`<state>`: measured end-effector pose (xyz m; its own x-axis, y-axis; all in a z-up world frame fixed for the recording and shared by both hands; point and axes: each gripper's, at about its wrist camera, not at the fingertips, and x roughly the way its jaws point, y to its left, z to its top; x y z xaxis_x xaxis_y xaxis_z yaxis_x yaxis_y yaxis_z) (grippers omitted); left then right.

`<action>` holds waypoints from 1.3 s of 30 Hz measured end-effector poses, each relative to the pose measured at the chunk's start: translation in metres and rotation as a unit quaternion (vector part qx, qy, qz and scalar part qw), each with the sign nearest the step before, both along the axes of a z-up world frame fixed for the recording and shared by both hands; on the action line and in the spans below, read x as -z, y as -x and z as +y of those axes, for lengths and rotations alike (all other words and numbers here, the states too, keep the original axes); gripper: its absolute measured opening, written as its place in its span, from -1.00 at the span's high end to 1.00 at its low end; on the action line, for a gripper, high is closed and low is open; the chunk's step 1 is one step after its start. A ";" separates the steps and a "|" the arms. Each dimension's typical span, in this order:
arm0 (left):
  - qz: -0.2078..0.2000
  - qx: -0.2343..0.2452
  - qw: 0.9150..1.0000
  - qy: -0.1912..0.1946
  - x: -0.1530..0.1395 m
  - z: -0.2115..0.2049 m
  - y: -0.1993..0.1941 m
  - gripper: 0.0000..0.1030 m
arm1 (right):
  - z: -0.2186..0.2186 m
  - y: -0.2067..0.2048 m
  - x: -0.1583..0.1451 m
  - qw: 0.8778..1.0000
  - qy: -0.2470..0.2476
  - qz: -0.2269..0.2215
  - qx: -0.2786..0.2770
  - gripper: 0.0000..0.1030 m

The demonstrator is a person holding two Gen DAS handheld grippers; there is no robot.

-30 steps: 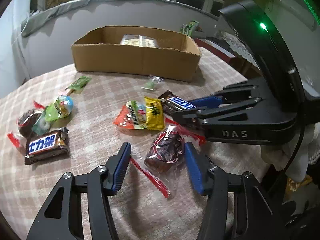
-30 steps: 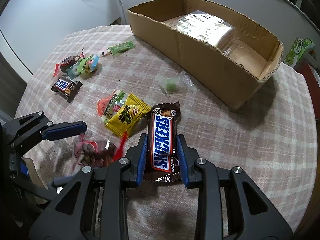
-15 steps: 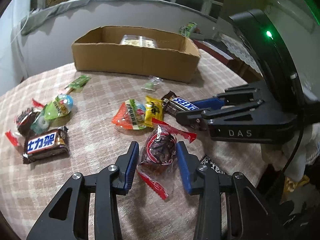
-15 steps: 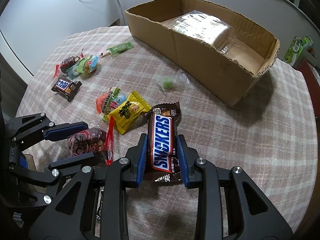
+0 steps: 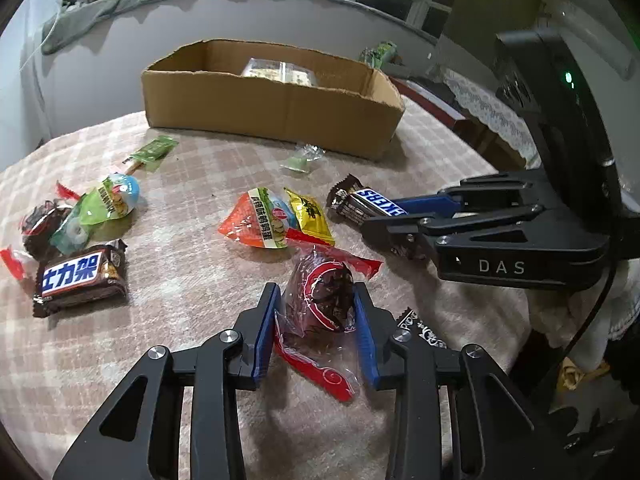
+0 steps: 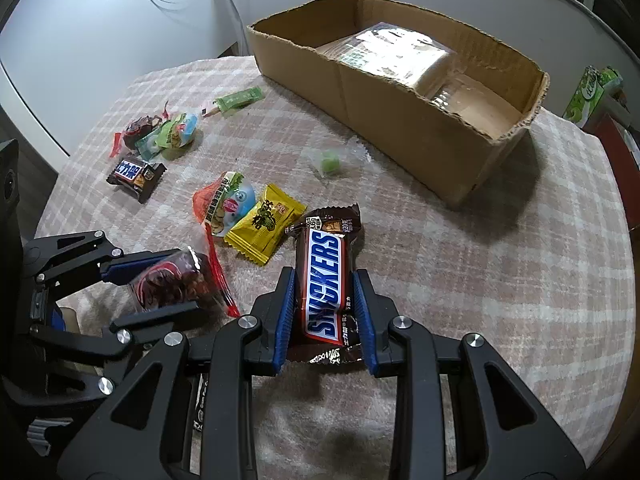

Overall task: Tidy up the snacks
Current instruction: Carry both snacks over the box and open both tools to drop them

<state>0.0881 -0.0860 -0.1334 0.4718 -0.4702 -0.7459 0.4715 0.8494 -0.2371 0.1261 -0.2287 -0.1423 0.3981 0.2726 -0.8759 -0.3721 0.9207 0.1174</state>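
Observation:
My left gripper [image 5: 315,294] is shut on a clear packet with a dark red-printed candy [image 5: 326,296], held just above the cloth; it also shows in the right wrist view [image 6: 168,284]. My right gripper [image 6: 325,280] is shut on a Snickers bar [image 6: 325,280], also seen in the left wrist view [image 5: 370,208]. A cardboard box [image 5: 276,114] with a clear packet inside [image 6: 384,54] stands at the far side of the table. Loose snacks lie between: an orange packet [image 5: 260,222], a yellow packet [image 5: 310,214] and a green candy [image 5: 302,158].
At the left lie a second Snickers bar [image 5: 80,274], a green-blue packet [image 5: 114,198], a dark candy [image 5: 42,226] and a green stick packet [image 5: 154,152]. A small black wrapper [image 5: 420,326] lies by my left gripper. The table edge drops off at the right [image 5: 496,168].
My left gripper has closed on the dark candy packet and lifted it slightly. The right gripper keeps its hold on the Snickers bar and has pulled back a little.

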 end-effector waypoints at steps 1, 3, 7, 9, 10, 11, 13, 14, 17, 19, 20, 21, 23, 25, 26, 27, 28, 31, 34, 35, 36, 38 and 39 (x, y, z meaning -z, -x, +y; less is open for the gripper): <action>-0.002 -0.003 1.000 0.002 -0.002 0.001 0.001 0.34 | -0.001 0.001 -0.001 1.000 -0.001 -0.001 0.001 0.42; -0.005 -0.008 1.000 0.010 -0.007 0.004 0.003 0.34 | -0.003 0.004 -0.004 1.000 -0.004 -0.004 0.002 0.42; -0.020 -0.013 1.000 0.018 -0.021 0.010 0.005 0.34 | -0.007 0.008 -0.015 1.000 -0.013 -0.017 0.006 0.42; -0.029 -0.019 0.999 0.024 -0.030 0.013 0.002 0.34 | -0.007 0.010 -0.021 1.000 -0.017 -0.023 0.004 0.42; -0.032 -0.020 0.999 0.028 -0.034 0.014 0.001 0.34 | -0.007 0.011 -0.026 0.999 -0.018 -0.029 0.003 0.42; -0.037 -0.024 0.998 0.033 -0.040 0.017 -0.002 0.34 | -0.007 0.013 -0.031 0.999 -0.018 -0.035 0.001 0.42; -0.045 -0.031 0.998 0.038 -0.047 0.020 -0.008 0.34 | -0.008 0.014 -0.041 0.999 -0.020 -0.048 0.000 0.42; -0.051 -0.035 0.997 0.040 -0.052 0.023 -0.012 0.34 | -0.009 0.013 -0.046 0.998 -0.023 -0.053 0.000 0.42; -0.063 -0.045 0.996 0.047 -0.063 0.028 -0.023 0.34 | -0.015 0.009 -0.063 0.997 -0.031 -0.070 0.005 0.42; -0.072 -0.053 0.995 0.053 -0.071 0.032 -0.032 0.34 | -0.018 0.004 -0.071 0.996 -0.032 -0.080 0.010 0.42; -0.076 -0.056 0.994 0.054 -0.074 0.033 -0.037 0.34 | -0.021 0.000 -0.075 0.996 -0.032 -0.085 0.014 0.42; -0.079 -0.059 0.994 0.056 -0.078 0.035 -0.043 0.34 | -0.024 -0.004 -0.079 0.995 -0.033 -0.089 0.017 0.42; -0.085 -0.064 0.993 0.057 -0.085 0.036 -0.056 0.34 | -0.029 -0.015 -0.086 0.994 -0.034 -0.096 0.025 0.42; -0.089 -0.067 0.992 0.059 -0.090 0.035 -0.068 0.34 | -0.034 -0.025 -0.091 0.994 -0.033 -0.103 0.033 0.42; -0.090 -0.069 0.992 0.061 -0.093 0.035 -0.074 0.34 | -0.037 -0.031 -0.094 0.993 -0.034 -0.106 0.038 0.42; -0.090 -0.072 0.991 0.063 -0.095 0.035 -0.081 0.34 | -0.040 -0.036 -0.095 0.993 -0.035 -0.107 0.042 0.42; -0.092 -0.075 0.991 0.063 -0.098 0.035 -0.087 0.34 | -0.044 -0.045 -0.097 0.993 -0.036 -0.107 0.045 0.42; -0.085 -0.075 0.991 0.071 -0.100 0.031 -0.109 0.34 | -0.050 -0.065 -0.096 0.992 -0.029 -0.108 0.056 0.42; -0.073 -0.076 0.992 0.067 -0.097 0.022 -0.131 0.34 | -0.054 -0.083 -0.093 0.992 -0.020 -0.104 0.063 0.42; -0.069 -0.076 0.993 0.064 -0.095 0.020 -0.136 0.34 | -0.054 -0.087 -0.092 0.992 -0.018 -0.103 0.065 0.42; -0.064 -0.076 0.993 0.061 -0.092 0.017 -0.143 0.34 | -0.055 -0.092 -0.090 0.993 -0.016 -0.101 0.066 0.42; -0.061 -0.081 0.994 0.048 -0.086 0.010 -0.151 0.34 | -0.055 -0.102 -0.085 0.993 -0.010 -0.099 0.070 0.42; -0.060 -0.083 0.994 0.042 -0.083 0.007 -0.156 0.34 | -0.056 -0.106 -0.082 0.993 -0.008 -0.097 0.071 0.42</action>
<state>0.2444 -0.0789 -0.0506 0.6309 -0.4361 -0.6418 0.3553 0.8977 -0.2606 0.2324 -0.2845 -0.0601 0.5946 0.2145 -0.7748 -0.2548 0.9643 0.0714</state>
